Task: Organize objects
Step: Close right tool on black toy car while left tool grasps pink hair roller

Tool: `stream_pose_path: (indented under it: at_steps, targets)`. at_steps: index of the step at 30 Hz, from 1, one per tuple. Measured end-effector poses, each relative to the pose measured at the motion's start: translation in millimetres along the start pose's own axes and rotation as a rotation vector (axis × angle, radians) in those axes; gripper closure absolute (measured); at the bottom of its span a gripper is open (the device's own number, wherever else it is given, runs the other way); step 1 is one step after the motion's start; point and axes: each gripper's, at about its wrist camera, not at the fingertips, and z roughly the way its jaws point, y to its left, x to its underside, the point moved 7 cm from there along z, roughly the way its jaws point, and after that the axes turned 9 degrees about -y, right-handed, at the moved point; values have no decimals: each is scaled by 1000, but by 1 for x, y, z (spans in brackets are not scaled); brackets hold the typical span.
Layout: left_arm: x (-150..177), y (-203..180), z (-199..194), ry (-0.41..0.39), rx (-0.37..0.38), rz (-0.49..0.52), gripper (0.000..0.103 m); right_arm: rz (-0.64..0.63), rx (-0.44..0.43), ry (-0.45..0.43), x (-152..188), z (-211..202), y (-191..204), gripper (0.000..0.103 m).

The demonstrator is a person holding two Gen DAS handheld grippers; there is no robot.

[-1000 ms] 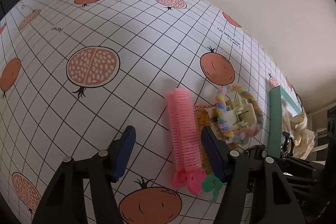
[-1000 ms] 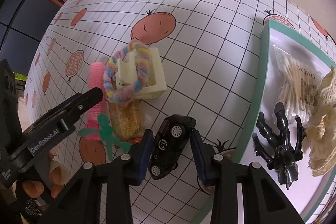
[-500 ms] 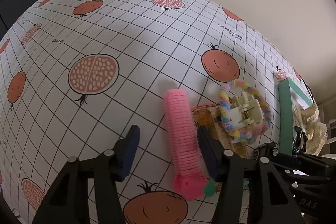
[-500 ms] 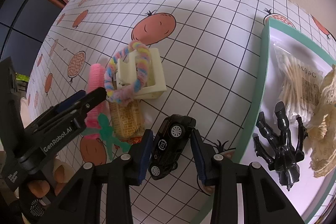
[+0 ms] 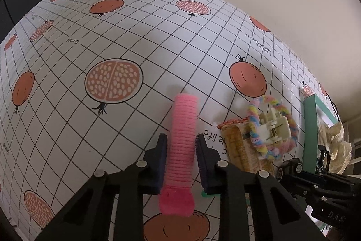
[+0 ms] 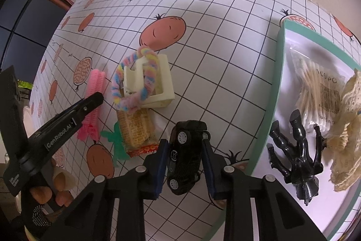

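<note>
A pink hair roller lies on the pomegranate-print tablecloth. My left gripper straddles its near half, its jaws closing, and both pads touch the roller's sides. From the right wrist view the same roller shows behind the left gripper's finger. A black toy car rests on the cloth with my right gripper around it. Those jaws are closing too, with the pads against the car's flanks.
A cream hair claw wrapped in a pastel fuzzy ring lies on a snack packet, beside a green figure. At the right, a teal-rimmed tray holds a cotton swab bag, a black skeleton hand and lace cloth.
The left gripper shifted right over the pink roller, and its jaws narrowed from wide apart until they touch it. The right jaws drew in slightly on the car.
</note>
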Motion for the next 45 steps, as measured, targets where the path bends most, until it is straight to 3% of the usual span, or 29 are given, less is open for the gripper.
stream_pose_path:
  at_steps: [14, 19, 33, 36, 38, 45]
  targets:
    - [-12, 14, -27, -59, -27, -31, 77, 3, -16, -60, -11, -25, 3, 74]
    - [-20, 11, -44, -93, -19, -28, 78, 6, -18, -87, -15, -40, 0, 92]
    - [-23, 1, -48, -96, -10, -20, 77, 48, -16, -100, -28, -34, -4, 91]
    - [-23, 2, -47, -95, -10, -29, 77, 69, -10, -100, -33, -30, -8, 80]
    - [-23, 4, -46, -94, -9, -36, 77, 82, 1, -102, -37, -27, -11, 65]
    - [-23, 12, -41, -84, 1, -64, 77, 116, 28, -94, -46, -13, -14, 58]
